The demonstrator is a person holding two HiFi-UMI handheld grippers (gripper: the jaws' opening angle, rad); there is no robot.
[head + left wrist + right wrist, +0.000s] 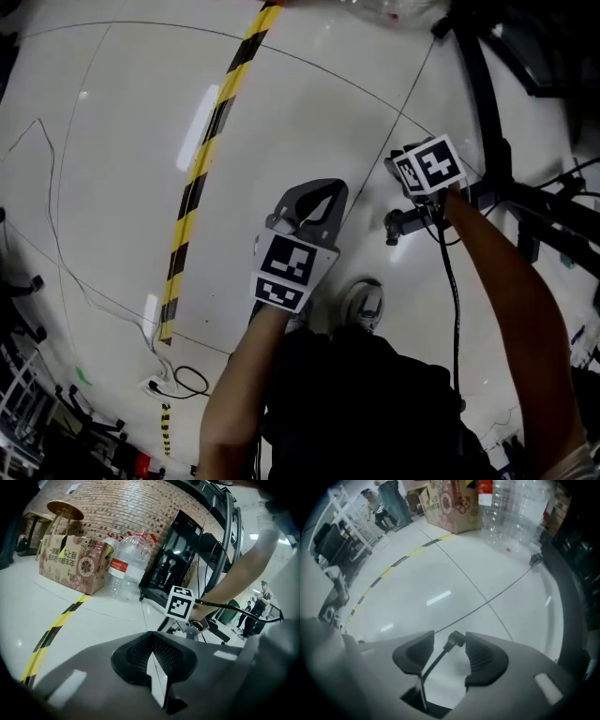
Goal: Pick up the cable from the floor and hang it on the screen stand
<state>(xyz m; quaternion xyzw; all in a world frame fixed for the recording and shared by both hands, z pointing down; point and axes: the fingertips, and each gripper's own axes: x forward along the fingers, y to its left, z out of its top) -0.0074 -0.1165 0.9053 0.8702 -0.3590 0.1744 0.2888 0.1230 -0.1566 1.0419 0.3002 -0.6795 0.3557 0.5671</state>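
My right gripper (450, 651) points down at the white floor with its jaws open. The black cable's angled plug (455, 640) sits between the pads, close to the right pad, and its cord drops back through the gap. In the head view the cable (456, 309) trails from under that gripper's marker cube (428, 167) back toward the person. The black screen stand (487, 131) rises just right of the cube, its legs (544, 202) spread on the floor. My left gripper (314, 202) hovers beside it to the left, jaws shut with nothing between them.
A yellow-and-black tape stripe (211, 150) crosses the floor left of both grippers. A thin wire (56, 234) runs to a power strip (155, 384). The person's shoe (364, 305) is below the grippers. A cardboard box (75, 562), water bottles (126, 566) and a black cabinet (176, 555) line the brick wall.
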